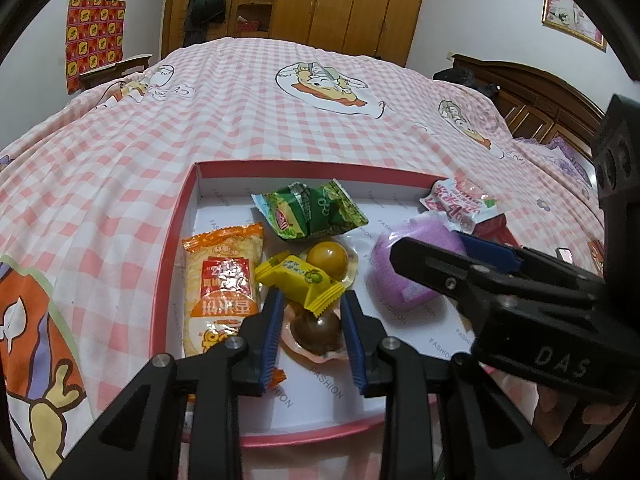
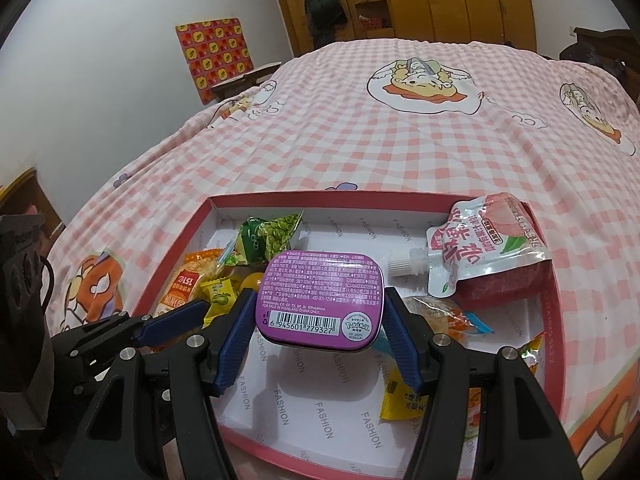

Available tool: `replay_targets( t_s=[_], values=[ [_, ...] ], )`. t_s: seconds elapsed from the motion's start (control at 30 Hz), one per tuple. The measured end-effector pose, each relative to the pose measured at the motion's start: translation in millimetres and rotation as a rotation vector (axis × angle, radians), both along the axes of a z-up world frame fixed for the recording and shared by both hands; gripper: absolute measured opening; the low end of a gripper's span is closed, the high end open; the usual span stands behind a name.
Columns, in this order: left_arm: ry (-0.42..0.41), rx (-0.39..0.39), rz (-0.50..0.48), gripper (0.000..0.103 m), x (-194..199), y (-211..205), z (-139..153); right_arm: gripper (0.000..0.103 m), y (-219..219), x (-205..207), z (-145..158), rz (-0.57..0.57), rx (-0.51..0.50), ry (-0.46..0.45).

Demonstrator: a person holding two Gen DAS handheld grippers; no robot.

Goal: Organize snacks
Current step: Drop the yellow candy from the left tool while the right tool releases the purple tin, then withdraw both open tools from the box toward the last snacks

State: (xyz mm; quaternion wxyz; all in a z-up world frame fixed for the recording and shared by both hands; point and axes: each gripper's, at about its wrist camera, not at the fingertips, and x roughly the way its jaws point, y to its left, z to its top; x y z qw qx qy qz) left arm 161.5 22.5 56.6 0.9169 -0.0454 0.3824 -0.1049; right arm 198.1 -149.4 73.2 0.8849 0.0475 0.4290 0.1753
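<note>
A shallow red-rimmed box (image 1: 172, 240) (image 2: 176, 276) lies on the bed with snacks in it. My left gripper (image 1: 311, 294) is down inside it, its blue pads closed against the rim of a brown jelly cup (image 1: 318, 332). A yellow candy (image 1: 298, 280) (image 2: 218, 292) lies across the fingertips. My right gripper (image 2: 320, 300) (image 1: 428, 246) is shut on a purple tin (image 2: 320, 296) (image 1: 400, 272), held label-up above the box floor. One left-gripper finger (image 2: 176, 316) shows at the lower left of the right wrist view.
Also in the box: an orange cracker packet (image 1: 220, 284), a green pea packet (image 1: 312, 212), a yellow jelly cup (image 1: 327, 258), a pink drink pouch (image 2: 480, 248) and loose wrappers (image 2: 452, 316). Pink checked bedding (image 1: 280, 128) surrounds it; a wooden headboard (image 1: 540, 96) stands far right.
</note>
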Motion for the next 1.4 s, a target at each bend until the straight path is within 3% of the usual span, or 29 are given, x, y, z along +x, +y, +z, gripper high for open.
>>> replay_targets(
  t_s=[0.2, 0.53, 0.77, 1.4],
  values=[
    [0.003, -0.009, 0.0, 0.031, -0.5, 1.1, 0.7, 0.071, -2.7, -1.8, 3.6, -0.012, 0.02, -0.008],
    [-0.011, -0.017, -0.005, 0.049, -14.8, -1.6, 15.4, 0.071, -8.0, -11.0, 11.3, -0.022, 0.038, -0.011],
    [-0.032, 0.004, -0.023, 0.055, -31.1, -8.8, 28.2, 0.071, -13.8, -26.3, 16.8, -0.029, 0.053, -0.01],
    [0.002, -0.009, -0.013, 0.058, -68.4, -4.3, 33.2, 0.071, -33.1, -72.5, 28.5, -0.065, 0.089, -0.009]
  ],
)
